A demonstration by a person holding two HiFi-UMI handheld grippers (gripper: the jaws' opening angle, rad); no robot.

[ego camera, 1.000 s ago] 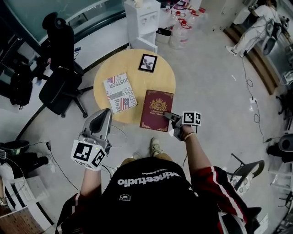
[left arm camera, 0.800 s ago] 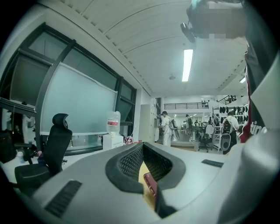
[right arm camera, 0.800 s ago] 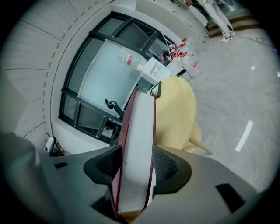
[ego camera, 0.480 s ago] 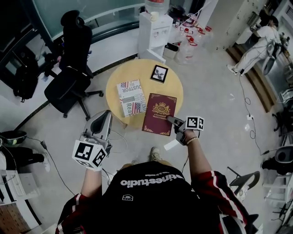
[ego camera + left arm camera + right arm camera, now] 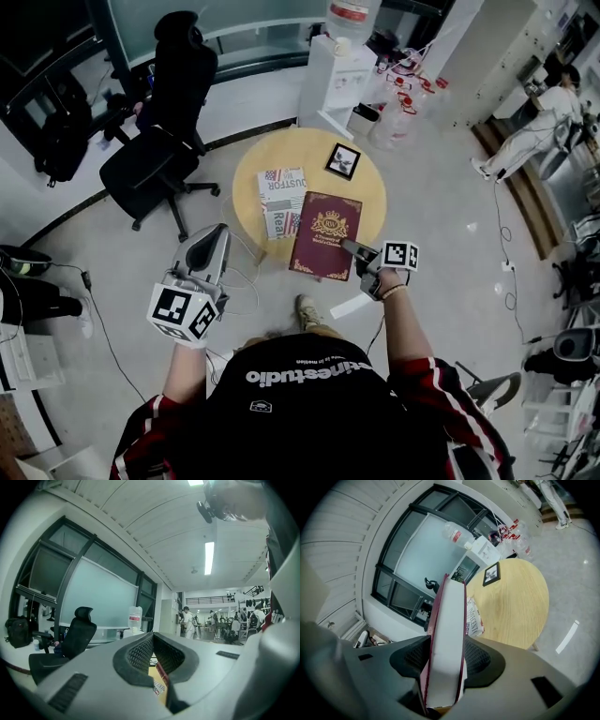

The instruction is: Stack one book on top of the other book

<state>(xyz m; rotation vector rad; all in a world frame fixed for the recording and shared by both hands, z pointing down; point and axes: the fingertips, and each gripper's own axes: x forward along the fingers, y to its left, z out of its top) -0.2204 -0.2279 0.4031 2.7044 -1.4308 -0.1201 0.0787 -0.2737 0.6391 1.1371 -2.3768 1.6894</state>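
Pale wood makes up the round table (image 5: 367, 192), which carries both books, and the change shows there. A second ago the red book (image 5: 325, 234) lay clear of the newsprint-covered book (image 5: 279, 199). Now its left edge seems to lap over that book's right margin, so I judge the stacking begun but far from squared up. My right gripper (image 5: 349, 247) pinches the red book by its near edge, pads pressed on both covers with the page block between them. My left gripper (image 5: 219, 232) hangs short of the table, its jaws only a slit apart and gripping nothing. The only containers I see are the water jugs (image 5: 405, 97) on the floor beside the dispenser (image 5: 336, 80); I cannot tell whether they hold anything. A small framed picture (image 5: 343, 160) lies well apart from the books near the table's far edge.
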